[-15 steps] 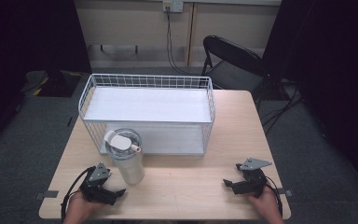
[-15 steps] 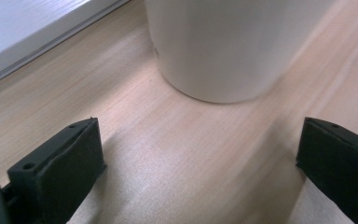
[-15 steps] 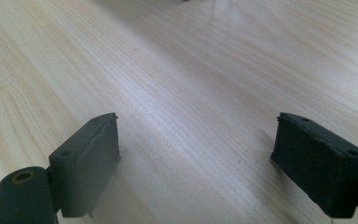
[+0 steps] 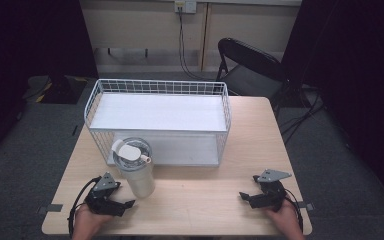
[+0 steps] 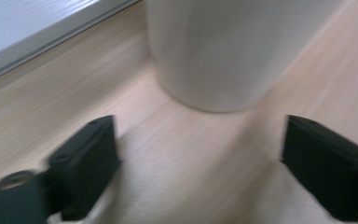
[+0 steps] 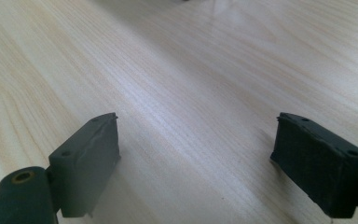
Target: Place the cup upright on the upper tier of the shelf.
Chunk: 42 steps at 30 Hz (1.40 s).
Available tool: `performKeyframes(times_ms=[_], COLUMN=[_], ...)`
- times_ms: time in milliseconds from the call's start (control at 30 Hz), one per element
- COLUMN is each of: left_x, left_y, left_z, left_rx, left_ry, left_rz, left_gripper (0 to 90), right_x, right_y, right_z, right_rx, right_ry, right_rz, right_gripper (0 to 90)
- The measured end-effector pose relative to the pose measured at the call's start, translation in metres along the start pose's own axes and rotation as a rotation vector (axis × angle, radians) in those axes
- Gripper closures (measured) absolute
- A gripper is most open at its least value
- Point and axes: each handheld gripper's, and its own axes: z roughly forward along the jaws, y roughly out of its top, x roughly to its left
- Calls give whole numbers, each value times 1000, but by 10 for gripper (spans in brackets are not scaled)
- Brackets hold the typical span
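A pale tumbler [image 4: 134,172] with a clear lid and white flip tab stands upright on the wooden table [image 4: 200,205], just in front of the white wire rack [image 4: 157,112]. My left gripper [image 4: 122,196] rests low at the front left, open, its jaws pointing at the tumbler's base. In the left gripper view the tumbler [image 5: 209,51] stands just beyond the open left gripper [image 5: 200,163], apart from both jaws. My right gripper [image 4: 249,188] lies at the front right, open. In the right gripper view the right gripper [image 6: 196,158] has bare table between its jaws.
The wire rack has a white shelf on top and a lower tray [image 5: 28,23] behind the tumbler. A black folding chair [image 4: 250,65] stands beyond the table's far right corner. Bare tabletop [image 4: 205,192] lies between the two grippers.
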Motion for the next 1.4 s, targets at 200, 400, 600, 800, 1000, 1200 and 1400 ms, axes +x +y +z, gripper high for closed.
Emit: performKeyframes(times_ms=[200,400,600,800,1000,1200,1400], left_x=[1,-3,-1,-3,-10,-16,-17], left_y=[5,14,19,25,33,41,44], left_z=[-16,-29,-34,-39,-38,-35,-31], left_rx=[-78,-155,-186,-202,-217,-259,-338], left_ry=[10,20,36,33,-9,-33,10], left_rz=[-40,-23,-37,-17,15,41,89], left_gripper=[152,154,148,152,156,156,157], right_x=[0,0,0,0,0,0,0], right_y=[0,0,0,0,0,0,0], right_z=[0,0,0,0,0,0,0], right_rx=[1,0,1,0,1,1,1], right_ry=[0,0,0,0,0,0,0], right_rz=[1,0,1,0,0,0,0], right_gripper=[136,136,136,136,136,136,136])
